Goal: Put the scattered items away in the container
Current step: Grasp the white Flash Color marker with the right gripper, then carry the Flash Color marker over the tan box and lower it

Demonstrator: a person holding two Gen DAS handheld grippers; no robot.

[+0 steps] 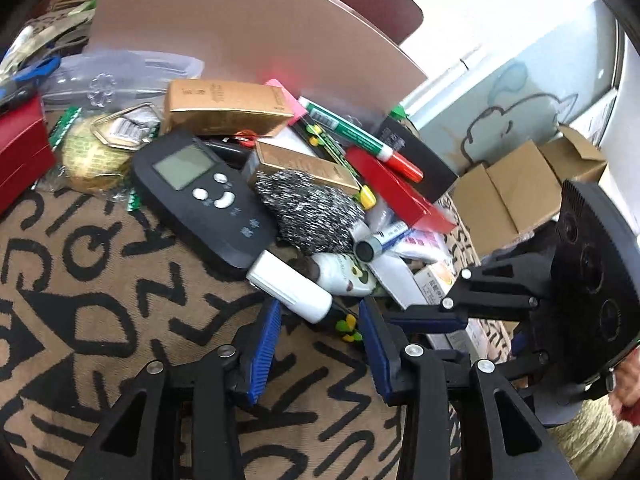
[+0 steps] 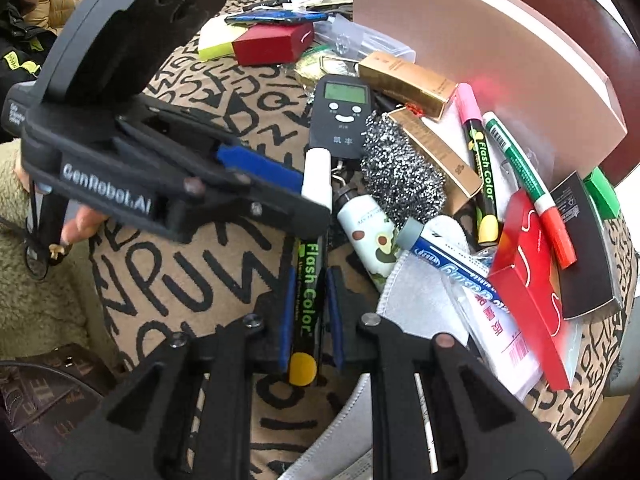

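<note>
Left wrist view
- Surface: tan cloth (image 1: 100, 300) printed with black letters, carrying a heap of loose items.
- Left gripper (image 1: 318, 332): blue pads apart, nothing pressed between them; a white marker cap (image 1: 290, 286) lies just ahead of the left pad.
- Right gripper (image 1: 452, 312): enters from the right edge, its tips low beside the heap; jaw state cannot be told here.
- Heap, centre: black handheld scale (image 1: 200, 196) with grey screen; steel scouring ball (image 1: 316, 212) touching its right side.
- Heap, far side: two gold boxes (image 1: 228, 108); green-and-red marker (image 1: 360, 138); long red box (image 1: 396, 192).
- Left edge of cloth: red case (image 1: 20, 152); wrapped yellow-green bundle (image 1: 92, 160).
- Container: pink-beige panel (image 1: 248, 20) stands upright behind the heap; whether it is the container's wall cannot be told.
- Beyond the cloth, right: cardboard boxes (image 1: 508, 188).

Right wrist view
- Right gripper (image 2: 308, 312): pads clamped on a black "Flash Color" marker (image 2: 307, 292) with yellow end, lying along the fingers.
- Left gripper (image 2: 280, 176): reaches in from the left, blue pad beside the marker's white cap (image 2: 316, 176).
- Beside the marker, right: white avocado-print tube (image 2: 368, 240); blue-labelled marker (image 2: 452, 268); white cloth (image 2: 420, 292).
- Further right: second black "Flash Color" marker, pink cap (image 2: 478, 168).
- Far edge of cloth: red box (image 2: 272, 44).
</note>
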